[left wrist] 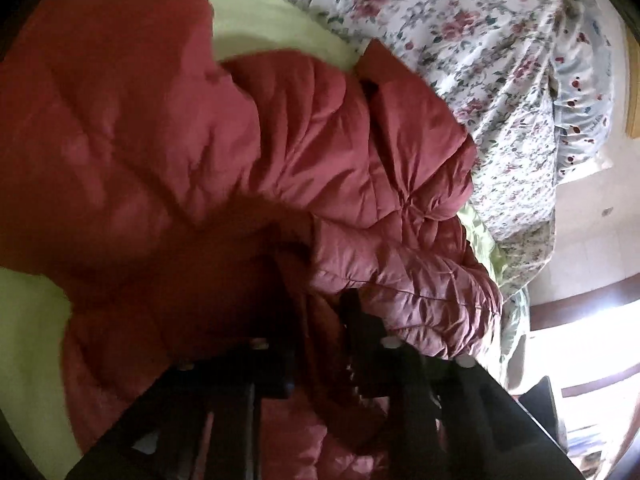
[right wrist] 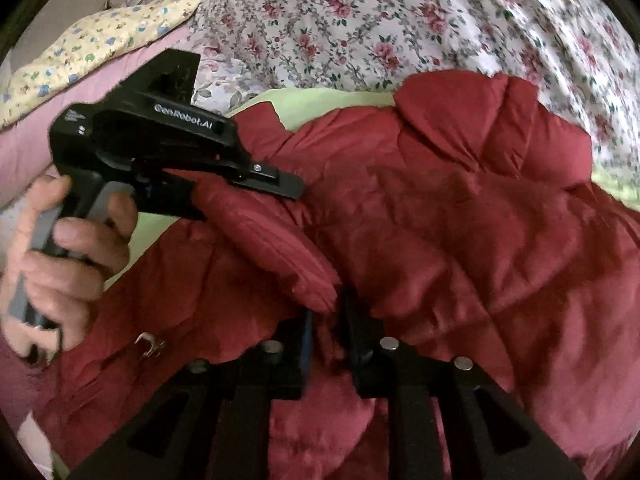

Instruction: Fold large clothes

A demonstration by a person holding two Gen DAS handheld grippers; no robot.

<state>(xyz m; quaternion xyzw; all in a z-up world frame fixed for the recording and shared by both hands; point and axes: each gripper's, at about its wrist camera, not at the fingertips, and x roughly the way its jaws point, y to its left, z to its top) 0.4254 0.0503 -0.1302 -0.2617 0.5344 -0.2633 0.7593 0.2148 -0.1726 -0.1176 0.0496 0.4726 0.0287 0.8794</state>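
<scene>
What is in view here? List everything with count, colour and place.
jacket: one, dark red, quilted, spread rumpled over the bed.
sheet: one, light green, under the jacket.
floral quilt: one, white with pink roses, bunched beyond the jacket.
yellow cloth: one, pale yellow with small prints, far left on the bedding.
pink bedding: one, pink, below the yellow cloth.
metal clasp: one, silvery, on the jacket's near left part.
left gripper: one, black, closed on a jacket sleeve.
right gripper: one, black, jaws slightly apart at a jacket fold.
hand: one, holding the left gripper's handle.
</scene>
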